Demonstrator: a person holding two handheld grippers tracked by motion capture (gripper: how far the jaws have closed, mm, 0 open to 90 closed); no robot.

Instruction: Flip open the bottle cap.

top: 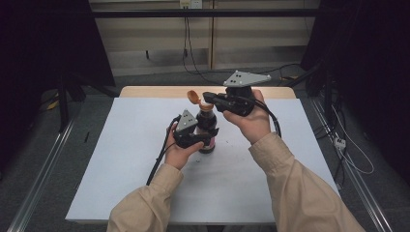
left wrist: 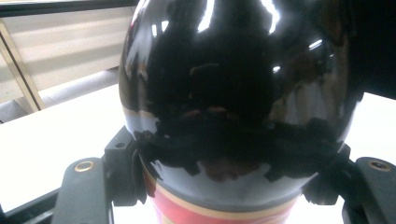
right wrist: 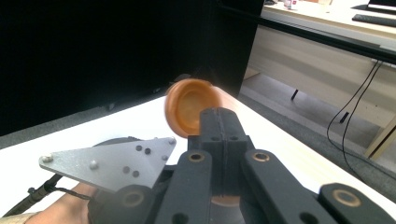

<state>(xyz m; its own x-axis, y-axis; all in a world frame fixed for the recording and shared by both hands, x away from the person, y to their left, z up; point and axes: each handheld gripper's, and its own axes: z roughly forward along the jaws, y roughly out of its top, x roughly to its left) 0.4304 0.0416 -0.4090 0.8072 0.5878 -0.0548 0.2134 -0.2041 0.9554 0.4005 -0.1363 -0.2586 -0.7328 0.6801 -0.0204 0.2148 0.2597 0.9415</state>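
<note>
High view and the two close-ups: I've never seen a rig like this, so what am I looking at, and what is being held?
A person at a white table holds a hand-operated two-jaw gripper in each hand. One picture looks down from above; each of the others comes from a camera riding on one gripper. The left gripper is clamped around a dark bottle with a red label, standing on the table. The right gripper, jaws shut, sits at the bottle's top, by its flipped-open orange cap; whether it touches the cap is unclear.

Bottle [top: 207,130] upright on table [top: 125,145], cap [top: 194,97] above it, w/ right gripper [top: 207,95] beside cap
</note>
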